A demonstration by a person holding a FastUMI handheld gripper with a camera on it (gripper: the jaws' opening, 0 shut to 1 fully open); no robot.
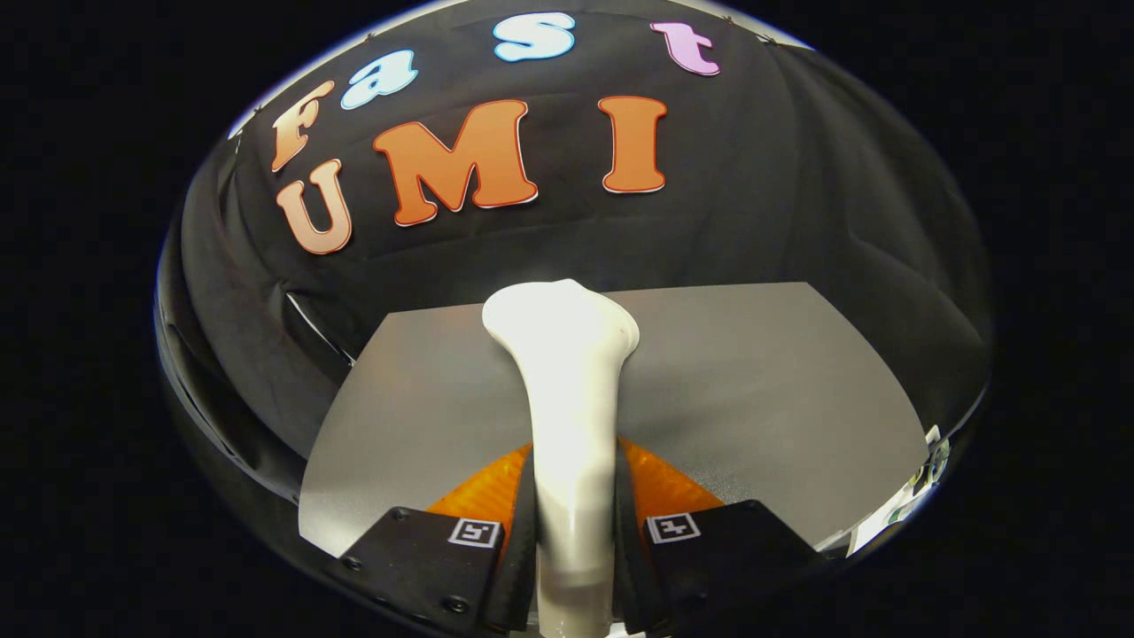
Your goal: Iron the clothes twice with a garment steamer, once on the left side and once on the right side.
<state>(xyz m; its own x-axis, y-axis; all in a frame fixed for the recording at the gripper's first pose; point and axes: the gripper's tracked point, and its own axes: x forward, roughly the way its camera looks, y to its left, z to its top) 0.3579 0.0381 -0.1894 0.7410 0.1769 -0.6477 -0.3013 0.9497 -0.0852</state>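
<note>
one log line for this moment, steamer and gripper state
gripper: shut on garment steamer | garment steamer: white, handle between the fingers, head pointing ahead over grey table | clothes: cannot tell

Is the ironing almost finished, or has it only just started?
Only just started, it seems. Done: the gripper has its jaws shut on the white garment steamer's handle. In hand: the steamer is held up over the grey table. Left: no clothes are in sight here, so both passes, left and right, look still to do.

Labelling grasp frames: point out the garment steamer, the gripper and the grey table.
garment steamer (567, 354): gripper view, white neck below its flared head.
gripper (574, 532): gripper view, midway between fingertips, shut on steamer handle.
grey table (780, 390): gripper view, bare top.
</note>
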